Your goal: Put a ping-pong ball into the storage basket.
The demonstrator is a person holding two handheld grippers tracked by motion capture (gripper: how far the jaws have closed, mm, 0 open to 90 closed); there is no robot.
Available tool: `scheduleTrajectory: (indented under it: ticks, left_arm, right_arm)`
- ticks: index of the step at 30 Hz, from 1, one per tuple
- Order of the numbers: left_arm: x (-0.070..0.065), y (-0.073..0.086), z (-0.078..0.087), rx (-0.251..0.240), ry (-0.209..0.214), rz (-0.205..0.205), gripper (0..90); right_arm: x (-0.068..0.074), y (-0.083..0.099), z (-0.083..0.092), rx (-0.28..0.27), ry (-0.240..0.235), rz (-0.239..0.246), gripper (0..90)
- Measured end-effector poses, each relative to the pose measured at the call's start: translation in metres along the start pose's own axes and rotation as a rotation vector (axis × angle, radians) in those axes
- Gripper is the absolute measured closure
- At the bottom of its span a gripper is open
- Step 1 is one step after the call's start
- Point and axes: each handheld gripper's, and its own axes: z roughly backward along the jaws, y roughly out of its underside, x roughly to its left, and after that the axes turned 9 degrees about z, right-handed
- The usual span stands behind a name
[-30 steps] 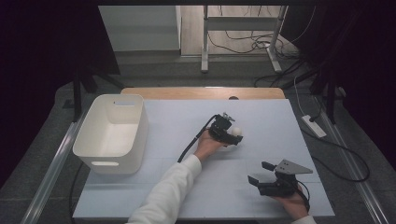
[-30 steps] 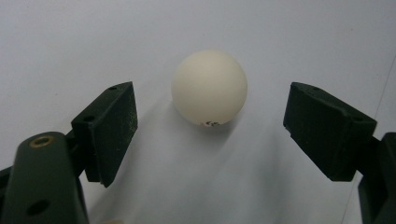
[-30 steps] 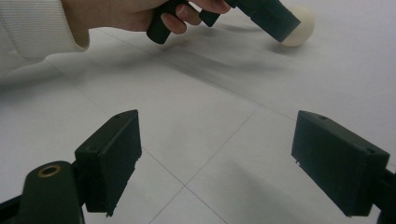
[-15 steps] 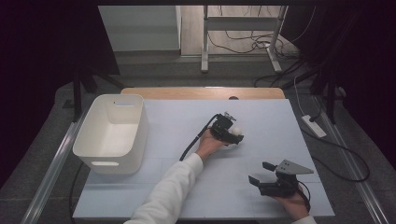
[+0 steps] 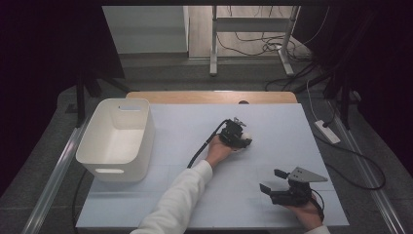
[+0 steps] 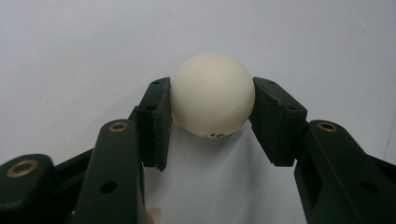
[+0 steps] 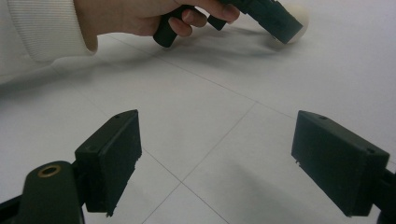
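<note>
The left tongs (image 6: pixel 212 105), having just closed, clench the ball (image 6: pixel 213 94) mid-bench (image 5: pixel 292 126), the bin (image 5: pixel 117 139) well off to their left, while the right tongs (image 7: pixel 217 161) gape empty.

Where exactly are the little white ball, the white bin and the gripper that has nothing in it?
white ball (image 6: pixel 213 94): left gripper view, middle of its rounded front.
white bin (image 5: pixel 138 141): high view, its right wall.
right gripper (image 5: pixel 272 180): high view, the gap midway between its open fingertips.
</note>
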Motion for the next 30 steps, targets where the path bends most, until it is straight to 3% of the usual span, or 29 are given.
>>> scheduleTrajectory:
  ticks: [11, 30]
  left_arm:
    - [-0.007, 0.002, 0.008, -0.007, 0.033, -0.009, 51.4]
    - [-0.007, 0.016, 0.039, -0.038, 0.039, -0.021, 51.3]
  right_arm:
    - [0.0, 0.0, 0.0, 0.002, 0.002, 0.005, 16.0]
    - [0.001, -0.002, -0.003, 0.007, 0.006, 0.014, 16.1]
